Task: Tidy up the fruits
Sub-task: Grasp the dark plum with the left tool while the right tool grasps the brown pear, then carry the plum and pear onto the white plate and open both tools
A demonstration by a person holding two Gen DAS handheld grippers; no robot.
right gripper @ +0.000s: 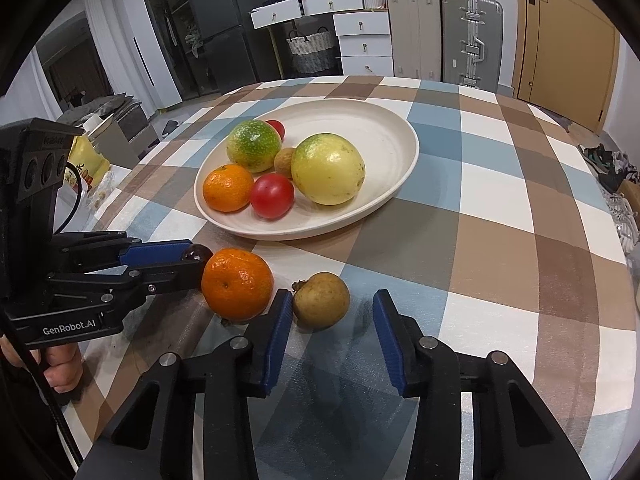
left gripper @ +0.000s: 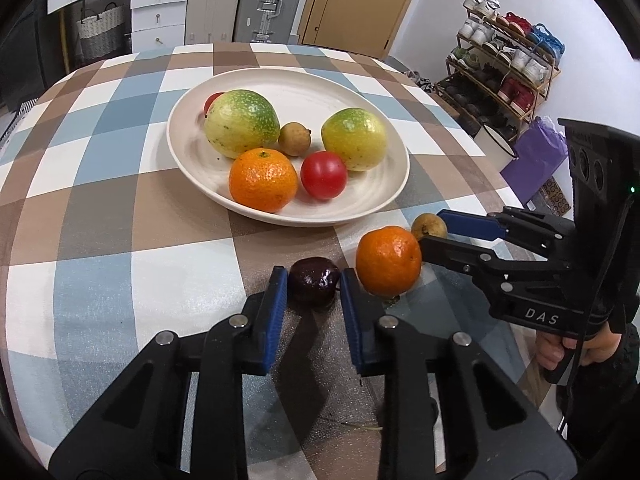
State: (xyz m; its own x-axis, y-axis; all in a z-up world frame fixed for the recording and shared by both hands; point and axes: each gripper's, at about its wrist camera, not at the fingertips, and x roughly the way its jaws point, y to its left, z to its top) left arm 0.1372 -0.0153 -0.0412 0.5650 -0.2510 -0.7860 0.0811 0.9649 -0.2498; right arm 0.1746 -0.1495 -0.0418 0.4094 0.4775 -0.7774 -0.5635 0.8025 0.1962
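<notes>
A cream plate (left gripper: pixel 384 196) (right gripper: pixel 396 136) on the checked tablecloth holds two green-yellow fruits, an orange (left gripper: pixel 263 180), a red tomato (left gripper: pixel 323 174), a small brown fruit and a second red fruit at the back. On the cloth lie a dark purple fruit (left gripper: pixel 314 281) (right gripper: pixel 196 253), an orange (left gripper: pixel 388 261) (right gripper: pixel 237 283) and a brown fruit (left gripper: pixel 429 226) (right gripper: pixel 321 300). My left gripper (left gripper: pixel 314 280) is open with the dark fruit between its fingertips. My right gripper (right gripper: pixel 330 308) is open around the brown fruit, its left finger close to it.
The table edge lies near on the right in the left wrist view, with a shoe rack (left gripper: pixel 508 68) and a purple bag (left gripper: pixel 536 158) beyond. Drawers, suitcases and a wicker basket (right gripper: pixel 310 50) stand behind the table. The loose orange sits between both grippers.
</notes>
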